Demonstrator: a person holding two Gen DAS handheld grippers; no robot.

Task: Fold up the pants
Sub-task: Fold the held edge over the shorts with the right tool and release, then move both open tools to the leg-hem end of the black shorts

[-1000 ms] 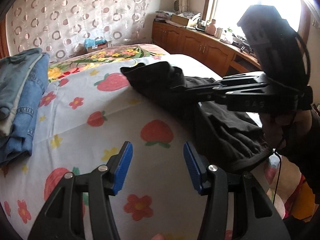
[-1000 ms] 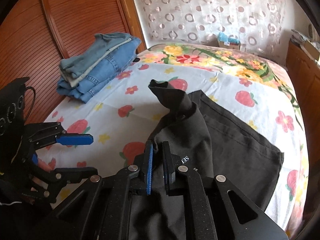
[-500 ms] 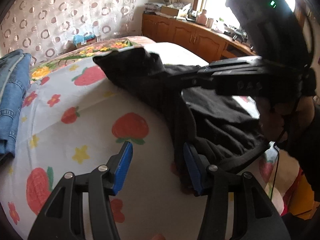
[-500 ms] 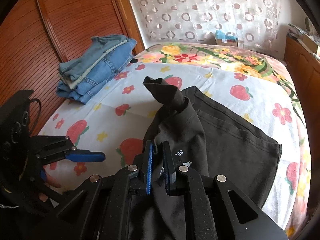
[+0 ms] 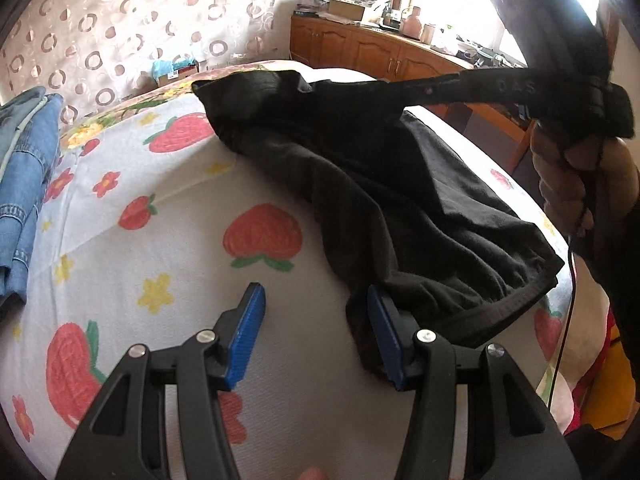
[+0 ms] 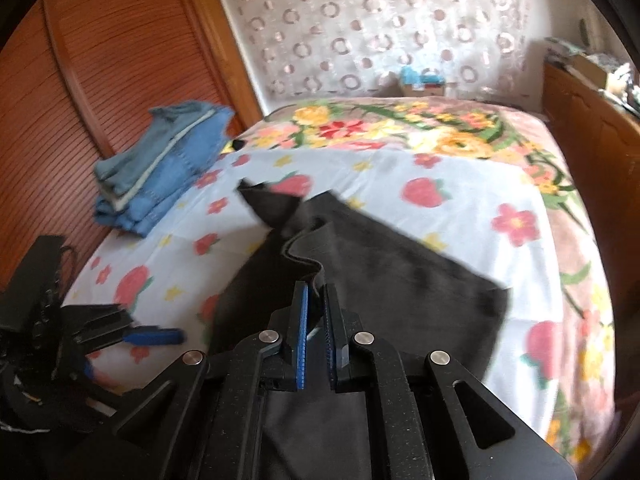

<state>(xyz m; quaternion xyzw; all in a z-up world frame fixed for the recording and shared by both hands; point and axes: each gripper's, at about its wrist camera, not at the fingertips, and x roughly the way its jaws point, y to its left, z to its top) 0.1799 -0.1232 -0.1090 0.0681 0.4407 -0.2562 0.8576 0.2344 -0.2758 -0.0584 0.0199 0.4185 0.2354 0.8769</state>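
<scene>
Black pants (image 5: 384, 184) lie crumpled on a bed with a strawberry and flower sheet (image 5: 168, 216); they also show in the right wrist view (image 6: 392, 276). My left gripper (image 5: 316, 328) is open, low over the sheet, its right finger touching the waistband edge near me. My right gripper (image 6: 315, 320) is shut on a fold of the black pants and holds it lifted above the bed. In the left wrist view the right gripper's arm (image 5: 500, 88) reaches in from the right over the pants.
A stack of folded blue jeans (image 6: 160, 168) sits at the bed's left side by a wooden wardrobe (image 6: 100, 60). A wooden cabinet (image 5: 380, 52) with clutter stands under the window at the right. A curtain with circles hangs behind the bed.
My left gripper has moved right toward the pants until its right finger meets the waistband. My right gripper has pulled the held fold up and back, stretching the fabric.
</scene>
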